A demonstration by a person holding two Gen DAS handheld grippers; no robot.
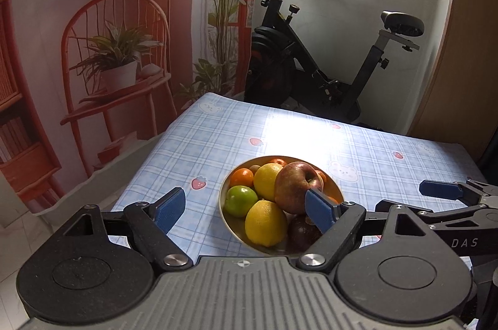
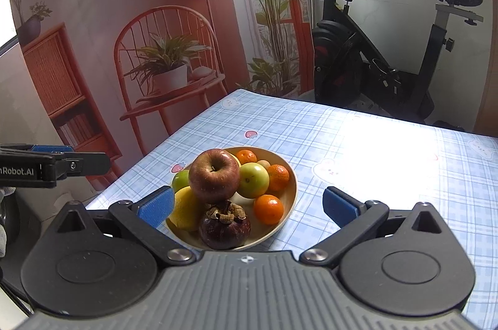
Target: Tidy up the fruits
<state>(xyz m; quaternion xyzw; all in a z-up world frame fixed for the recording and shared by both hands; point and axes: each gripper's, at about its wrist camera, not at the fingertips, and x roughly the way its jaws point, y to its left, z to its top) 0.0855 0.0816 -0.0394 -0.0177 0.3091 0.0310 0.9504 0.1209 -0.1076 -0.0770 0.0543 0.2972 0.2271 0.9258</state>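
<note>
On the bench (image 2: 358, 143), a shallow bowl (image 2: 291, 193) holds the heaped fruit, a red apple (image 2: 214, 179) perched on top. Both the left gripper (image 1: 247, 210) and right gripper (image 2: 247, 207) hang short of it, fingers spread wide with nothing between them. The apple looks firm, fairly heavy and smooth-skinned, likely to roll; taking it across its widest middle seems safest. Its stem end tilts up toward the right camera. The lemon (image 1: 265, 223) lies with its long axis roughly level, and the dark mangosteen (image 2: 224, 225) shows its cap toward the camera.
</note>
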